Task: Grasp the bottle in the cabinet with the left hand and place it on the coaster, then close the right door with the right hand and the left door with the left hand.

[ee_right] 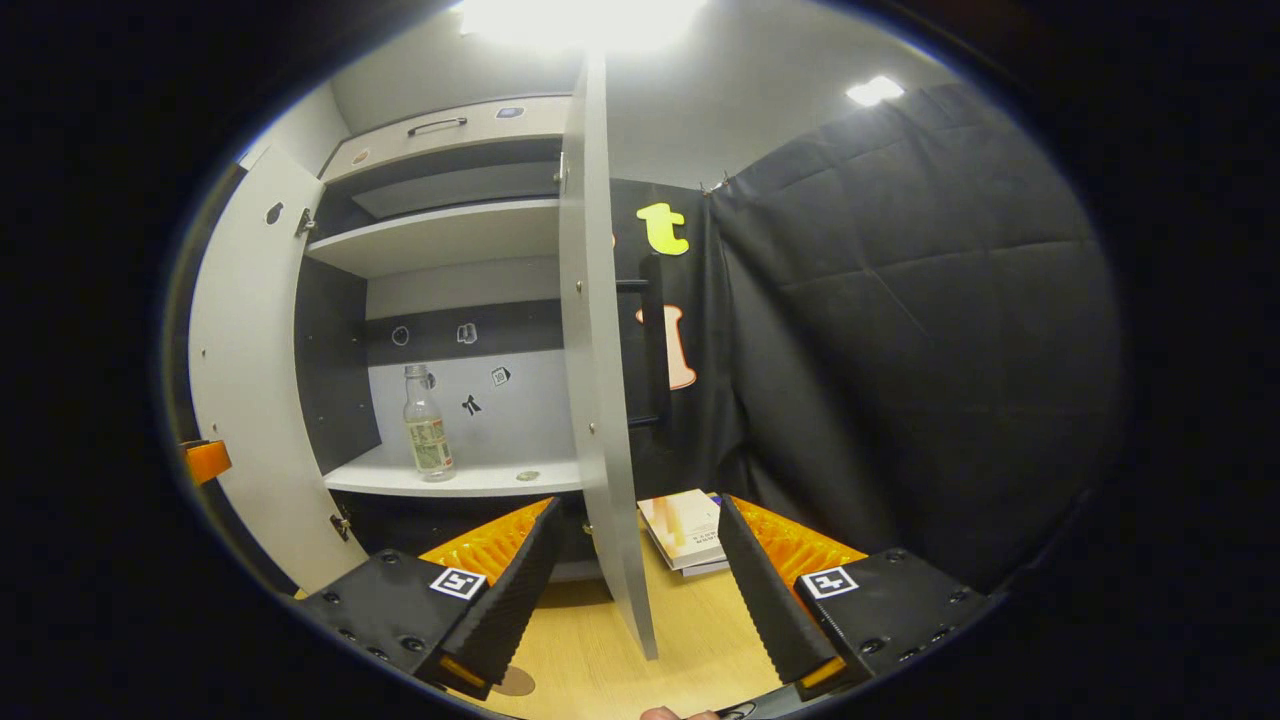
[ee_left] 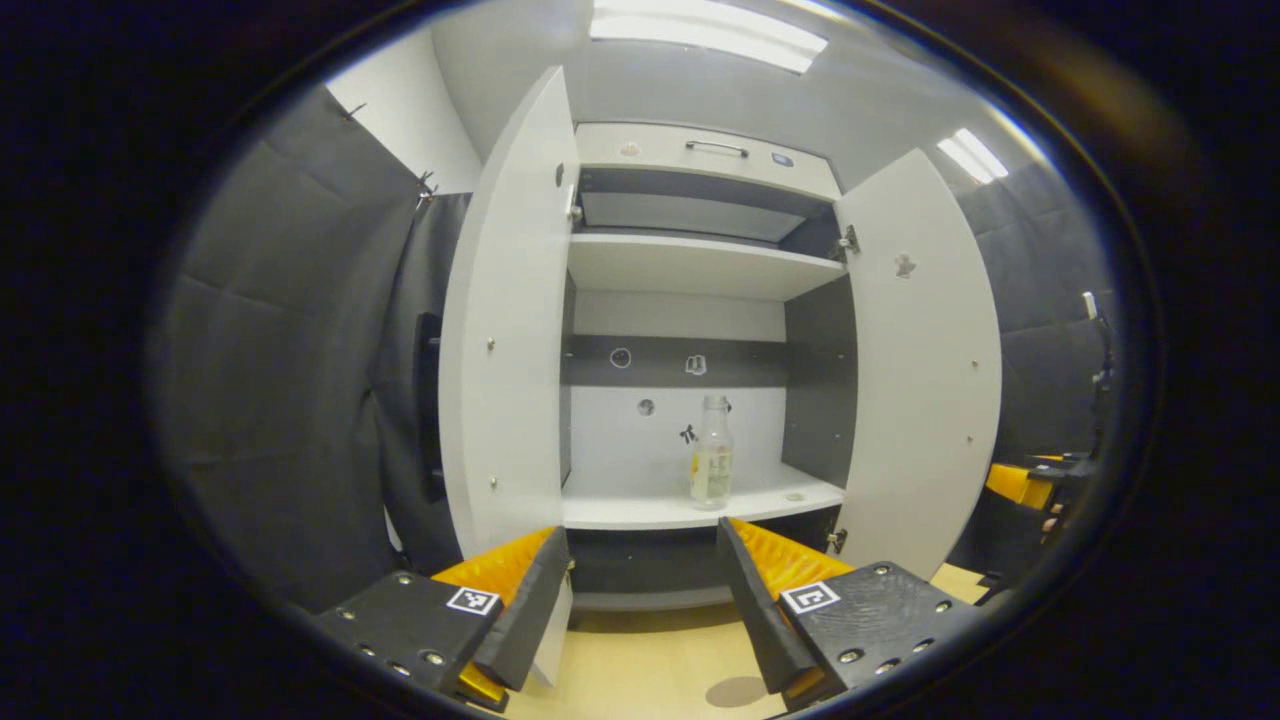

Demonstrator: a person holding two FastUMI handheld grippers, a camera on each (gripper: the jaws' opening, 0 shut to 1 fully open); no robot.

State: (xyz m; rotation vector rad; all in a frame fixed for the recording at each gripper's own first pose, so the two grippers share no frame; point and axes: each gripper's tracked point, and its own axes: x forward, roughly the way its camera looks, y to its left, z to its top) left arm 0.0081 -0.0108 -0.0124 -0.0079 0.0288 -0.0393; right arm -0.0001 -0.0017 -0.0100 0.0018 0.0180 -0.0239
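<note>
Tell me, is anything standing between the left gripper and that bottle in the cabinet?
No. In the left gripper view the open left gripper faces the bottle across bare tabletop and the shelf's front edge.

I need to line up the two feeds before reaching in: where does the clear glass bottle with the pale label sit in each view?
Left gripper view: the clear glass bottle stands right of centre, upright on the cabinet's lower white shelf.
Right gripper view: the bottle stands left of centre, on the same shelf.
Shared landmark: the small black bow sticker on the back panel beside it.

The bottle (ee_left: 711, 451) stands upright on the cabinet (ee_left: 690, 150)'s lower shelf (ee_left: 620, 508), between open doors.
</note>
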